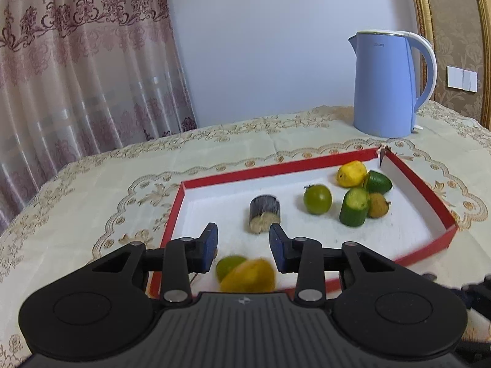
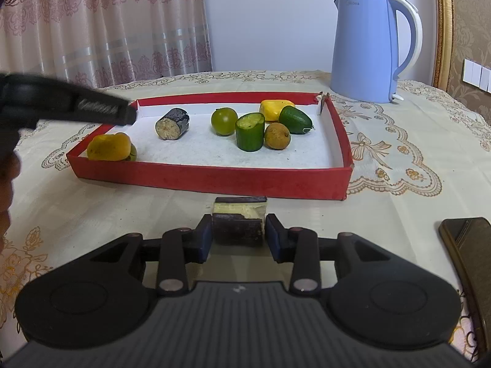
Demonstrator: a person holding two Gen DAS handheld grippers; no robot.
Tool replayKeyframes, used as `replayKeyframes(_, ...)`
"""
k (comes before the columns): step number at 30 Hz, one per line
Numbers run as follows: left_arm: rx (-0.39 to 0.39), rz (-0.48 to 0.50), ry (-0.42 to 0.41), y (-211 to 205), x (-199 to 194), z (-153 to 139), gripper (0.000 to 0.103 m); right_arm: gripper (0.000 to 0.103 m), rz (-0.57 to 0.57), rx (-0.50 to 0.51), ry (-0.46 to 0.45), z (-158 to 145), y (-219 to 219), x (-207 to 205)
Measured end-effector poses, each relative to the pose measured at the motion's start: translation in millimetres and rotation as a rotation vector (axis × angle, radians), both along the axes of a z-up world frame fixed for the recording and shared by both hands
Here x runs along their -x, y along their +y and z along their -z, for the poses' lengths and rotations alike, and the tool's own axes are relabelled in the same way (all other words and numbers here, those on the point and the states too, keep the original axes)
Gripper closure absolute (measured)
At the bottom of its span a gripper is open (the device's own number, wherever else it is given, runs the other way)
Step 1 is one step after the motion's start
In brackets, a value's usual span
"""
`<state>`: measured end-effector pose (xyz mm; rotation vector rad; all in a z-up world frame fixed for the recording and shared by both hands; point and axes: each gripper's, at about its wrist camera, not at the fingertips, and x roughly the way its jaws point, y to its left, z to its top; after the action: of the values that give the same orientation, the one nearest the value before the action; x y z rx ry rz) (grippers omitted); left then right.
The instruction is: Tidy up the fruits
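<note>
Dark-skinned, pale-fleshed cut chunk [image 2: 238,224] sitting on the embroidered cream tablecloth [image 2: 383,190], just outside the near wall of the shallow red-rimmed cardboard tray [image 2: 214,181]. Right gripper [image 2: 238,236] straddling it, blue pads beside both ends, long axis crosswise to the fingers; contact hard to call. Left gripper [image 1: 243,247] spread wide, empty, above the blurred yellow fruit [image 1: 248,276] in the tray's near-left corner. Right one clearly closer.

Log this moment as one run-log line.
left gripper: open above orange fruit in red tray | right gripper: shut on dark chunk, outside tray
</note>
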<state>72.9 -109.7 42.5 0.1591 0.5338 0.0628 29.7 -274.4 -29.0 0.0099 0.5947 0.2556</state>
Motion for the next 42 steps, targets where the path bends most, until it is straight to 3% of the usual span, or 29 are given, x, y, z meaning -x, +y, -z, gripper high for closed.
replayKeyframes(8,-0.01,-0.007,0.019,-4,-22,2,0.069,0.066,-0.002,0.004,-0.001,0,1,0)
replayKeyframes(13,0.117,-0.094,0.019,43,-27,-13,0.068,0.066,-0.002,-0.002,-0.001,0,1,0)
replayKeyframes(18,0.212,-0.095,0.046,83,-17,-13,0.066,0.066,-0.002,-0.002,-0.001,0,1,1)
replayKeyframes(22,0.165,0.03,0.061,72,4,2,0.046,0.066,-0.002,0.007,-0.002,0,2,1)
replayKeyframes(27,-0.059,0.104,-0.042,40,35,12,0.041,0.066,-0.002,0.014,-0.003,0,3,1)
replayKeyframes(32,-0.157,0.146,-0.072,32,45,15,0.031,0.065,-0.005,0.01,-0.003,0,3,1)
replayKeyframes(33,-0.167,0.157,-0.073,32,47,17,0.025,0.065,-0.005,0.008,-0.003,0,3,1)
replayKeyframes(36,-0.162,0.196,-0.079,33,49,20,0.024,0.065,-0.005,0.01,-0.003,0,3,1)
replayKeyframes(42,-0.057,0.273,-0.012,27,50,25,0.024,0.065,-0.005,0.006,-0.003,1,4,1)
